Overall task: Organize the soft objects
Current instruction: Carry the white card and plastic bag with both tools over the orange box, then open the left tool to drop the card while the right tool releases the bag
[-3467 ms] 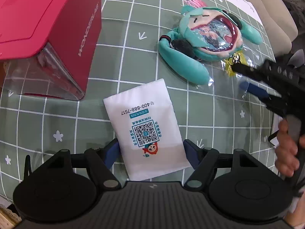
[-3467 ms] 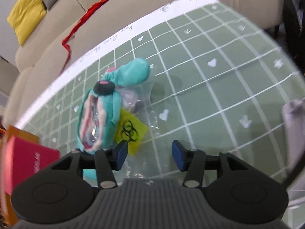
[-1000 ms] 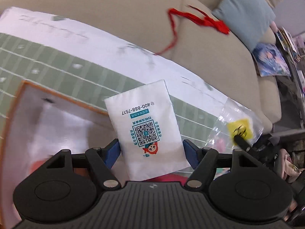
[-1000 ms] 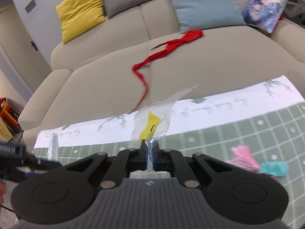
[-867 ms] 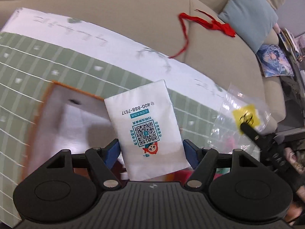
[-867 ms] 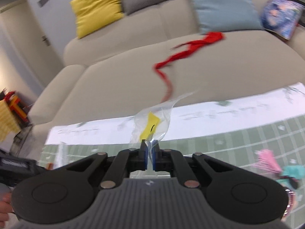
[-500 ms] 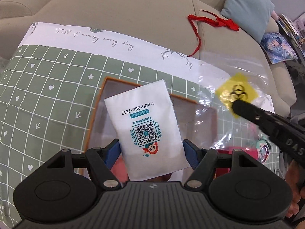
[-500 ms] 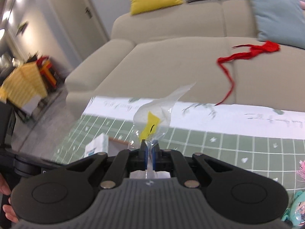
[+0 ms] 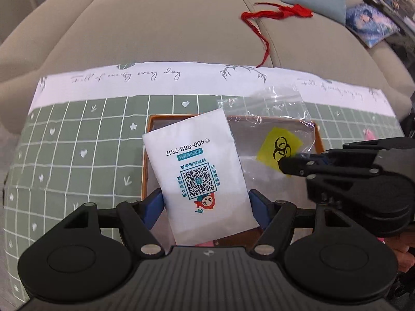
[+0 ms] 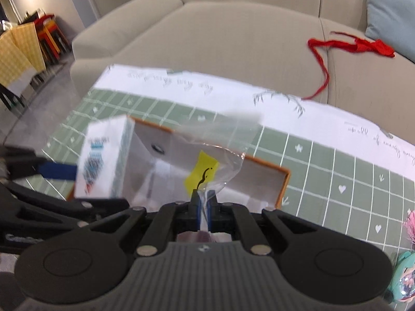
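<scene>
Only the right wrist view shows one plush doll (image 10: 404, 280) lying on the tablecloth (image 10: 324, 171), while over one orange-rimmed box (image 9: 146, 160) the left gripper (image 9: 205, 202) squeezes one white packet (image 9: 197, 171) and the right gripper (image 10: 204, 202) pinches one clear bag (image 10: 220, 153).

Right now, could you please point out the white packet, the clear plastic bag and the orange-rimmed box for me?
white packet (image 9: 197, 173): left wrist view, on its printed code square.
clear plastic bag (image 10: 203, 167): right wrist view, on its yellow label.
orange-rimmed box (image 10: 284, 185): right wrist view, on its right-hand rim corner.
</scene>
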`<state>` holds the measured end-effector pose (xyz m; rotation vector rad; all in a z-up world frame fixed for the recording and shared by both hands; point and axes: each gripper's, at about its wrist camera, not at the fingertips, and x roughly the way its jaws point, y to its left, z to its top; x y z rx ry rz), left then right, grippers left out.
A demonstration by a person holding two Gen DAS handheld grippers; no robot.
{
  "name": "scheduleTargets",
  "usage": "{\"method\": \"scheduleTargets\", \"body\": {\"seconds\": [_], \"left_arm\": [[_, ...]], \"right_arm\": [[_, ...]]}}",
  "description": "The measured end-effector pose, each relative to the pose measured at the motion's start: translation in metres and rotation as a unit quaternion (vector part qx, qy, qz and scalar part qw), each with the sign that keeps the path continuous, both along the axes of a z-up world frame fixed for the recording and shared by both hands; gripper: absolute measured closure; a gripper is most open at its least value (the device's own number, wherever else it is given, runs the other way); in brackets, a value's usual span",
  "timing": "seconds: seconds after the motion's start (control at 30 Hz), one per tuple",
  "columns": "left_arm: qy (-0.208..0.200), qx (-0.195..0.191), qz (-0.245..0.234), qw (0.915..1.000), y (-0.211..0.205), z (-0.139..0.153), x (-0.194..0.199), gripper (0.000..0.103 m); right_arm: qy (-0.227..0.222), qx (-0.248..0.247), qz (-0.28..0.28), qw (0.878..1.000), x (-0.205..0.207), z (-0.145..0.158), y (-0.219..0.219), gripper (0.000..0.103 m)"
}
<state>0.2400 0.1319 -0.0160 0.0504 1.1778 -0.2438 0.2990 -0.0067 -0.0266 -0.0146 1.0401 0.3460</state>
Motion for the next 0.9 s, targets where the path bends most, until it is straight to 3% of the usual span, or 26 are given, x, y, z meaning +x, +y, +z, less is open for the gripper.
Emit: {"method": "scheduleTargets", "body": {"seconds": [0.4, 0.67, 0.83, 0.9], "left_arm": [[-0.005, 0.033, -0.013, 0.9994, -0.009, -0.008, -0.001, 0.022], [-0.001, 0.035, -0.013, 0.9993, -0.010, -0.007, -0.003, 0.022], [-0.002, 0.037, -0.013, 0.9992, -0.009, -0.006, -0.004, 0.022], [-0.003, 0.037, -0.013, 0.9992, -0.009, -0.006, -0.004, 0.022]], "right_arm": [[0.035, -0.015, 0.018, 0.999, 0.001, -0.023, 0.001, 0.099], [0.094, -0.027, 0.037, 0.995, -0.004, -0.035, 0.010, 0.099], [0.078, -0.020, 0.025, 0.996, -0.003, -0.028, 0.007, 0.084], [0.077, -0.011, 0.024, 0.997, -0.003, -0.025, 0.004, 0.083]]}}
